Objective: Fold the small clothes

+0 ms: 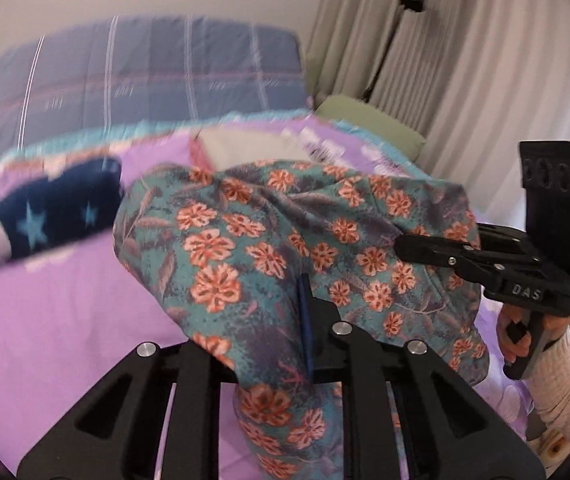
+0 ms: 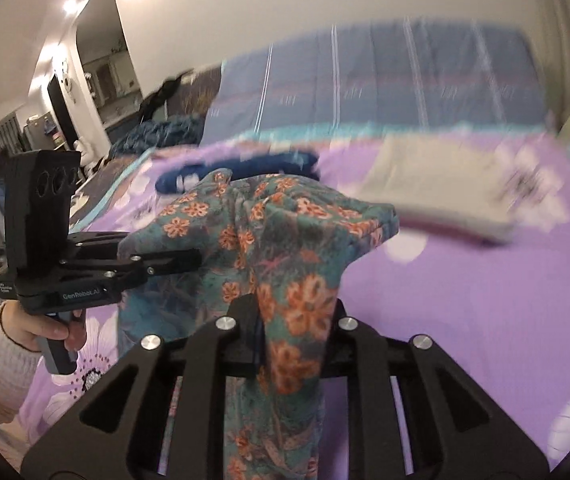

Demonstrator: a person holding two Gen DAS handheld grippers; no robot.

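left jaws: clamped on a bunched edge of the floral garment (image 1: 269, 240). From my left gripper (image 1: 317, 340) cam I can see cloth pinched right at the tips, so that's a grip, not an empty close.

right jaws: same deal, right gripper (image 2: 281, 332) is closed on another bunch of the same cloth, which drapes down over the fingers.

where the garment is: hanging between my 2 grippers, up off the purple floral bedsheet (image 1: 65, 312), not laid flat.

what could go wrong: both pinches look like thick wads, not clean corners. If I spread apart, 1 side could slip out, or I'd lay it down twisted and get a lumpy fold.

also risky: navy star-print garment (image 1: 45, 216) and a folded grey-white garment (image 2: 445, 192) lie near on the bed. A low swing could drag them.

hard to make out: everything past the cloth is motion-smeared. Can't tell what kind of garment this is or which edges I've got.

cut off: the lower hem drops below both frames, so no idea if it clears the sheet.
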